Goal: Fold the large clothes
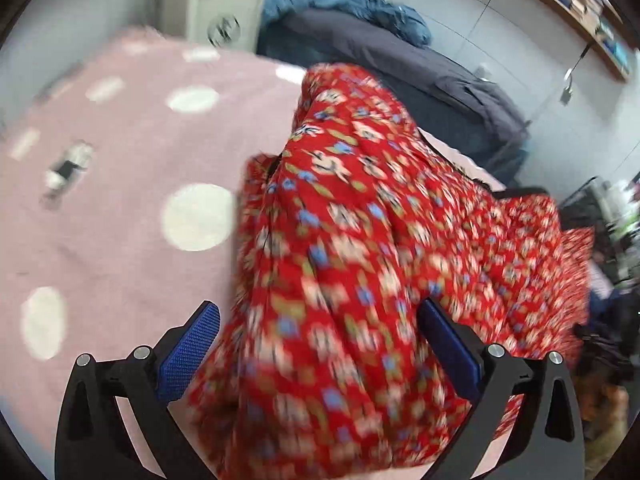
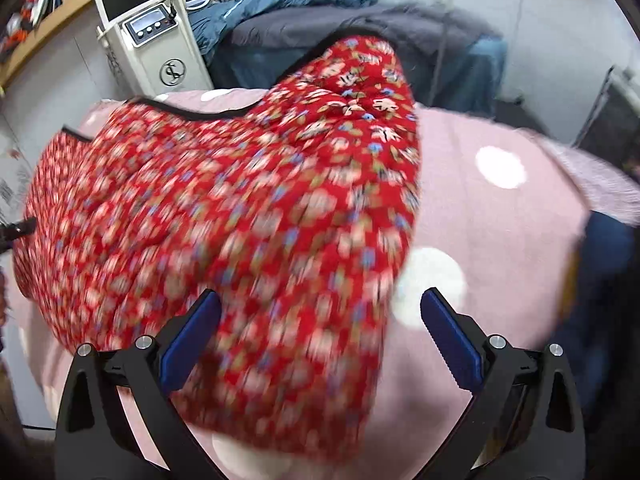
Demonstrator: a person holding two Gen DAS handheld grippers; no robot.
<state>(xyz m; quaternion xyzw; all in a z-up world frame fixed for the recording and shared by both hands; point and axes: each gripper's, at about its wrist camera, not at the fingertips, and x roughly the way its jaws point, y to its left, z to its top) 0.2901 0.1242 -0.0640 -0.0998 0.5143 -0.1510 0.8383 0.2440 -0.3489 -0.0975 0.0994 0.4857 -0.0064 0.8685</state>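
Here your left gripper (image 1: 320,344) stands wide, its blue pads (image 1: 188,354) set well apart with the red floral garment (image 1: 352,248) bunched between them; nothing is pinched, and whether the cloth touches either pad is lost in the blur. Your right gripper (image 2: 320,336) is just as wide, its blue pads (image 2: 450,340) spread, with the garment's (image 2: 224,208) near hem lying between the fingers on the left side and bare pink spread on the right.

Outward from there, the garment lies heaped on the pink spotted bedspread (image 1: 120,168), humped high in the middle rather than flat. From the right wrist view its black-trimmed edge (image 2: 192,110) runs along the far side, toward the bed's far edge, and the cloth reaches toward the left edge. Beyond the bed stand a white machine with a screen (image 2: 148,36) and a pile of dark and blue bedding (image 2: 304,4).

By my reading you are at the stage of laying out or taking hold, with no clean fold made yet. Next you likely need a firm grip on two matching points, a corner or hem under each gripper, closing fully on a single layer edge. Then lift and spread before folding, since the hump would otherwise trap creases.
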